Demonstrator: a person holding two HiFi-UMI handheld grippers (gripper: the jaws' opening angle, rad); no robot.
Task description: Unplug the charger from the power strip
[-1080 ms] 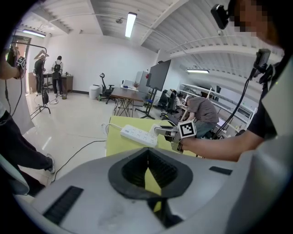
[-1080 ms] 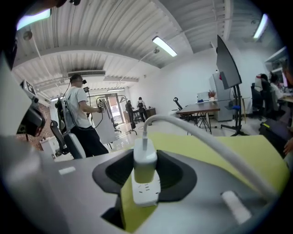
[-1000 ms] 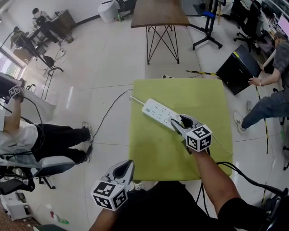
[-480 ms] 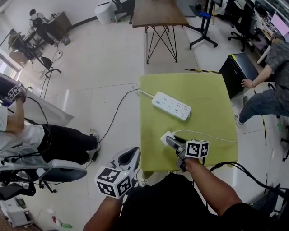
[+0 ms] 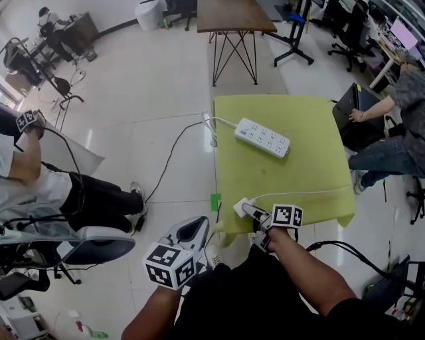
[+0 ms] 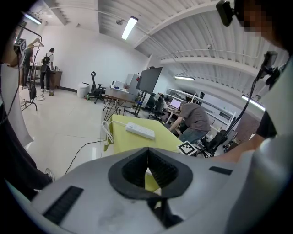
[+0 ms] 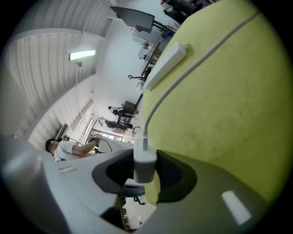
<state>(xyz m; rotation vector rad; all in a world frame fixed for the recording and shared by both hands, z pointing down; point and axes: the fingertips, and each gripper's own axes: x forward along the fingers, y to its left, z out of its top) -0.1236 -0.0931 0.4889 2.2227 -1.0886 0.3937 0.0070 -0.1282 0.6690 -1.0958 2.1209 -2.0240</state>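
Observation:
The white charger (image 5: 242,206) is out of the power strip (image 5: 262,137) and sits between the pads of my right gripper (image 5: 248,210), at the near left corner of the green table (image 5: 305,166). In the right gripper view the charger (image 7: 145,164) is pinched in my right gripper (image 7: 145,157), and its white cable (image 7: 183,77) runs off across the green cloth past the strip (image 7: 167,61). My left gripper (image 5: 194,228) hangs below the table's near edge. Its ribbed pads (image 6: 158,167) meet, and my left gripper (image 6: 147,153) holds nothing.
The strip's own cord (image 5: 211,126) drops off the table's left edge to the floor. A seated person (image 5: 66,192) and a chair (image 5: 73,246) are at the left. Another person (image 5: 392,133) bends by a black case (image 5: 348,113) at the right. A wooden table (image 5: 232,16) stands behind.
My right gripper pulled the charger out of the strip's end, rolled, and drew it back to the table's near left corner, trailing the cable. The left gripper shifted a little.

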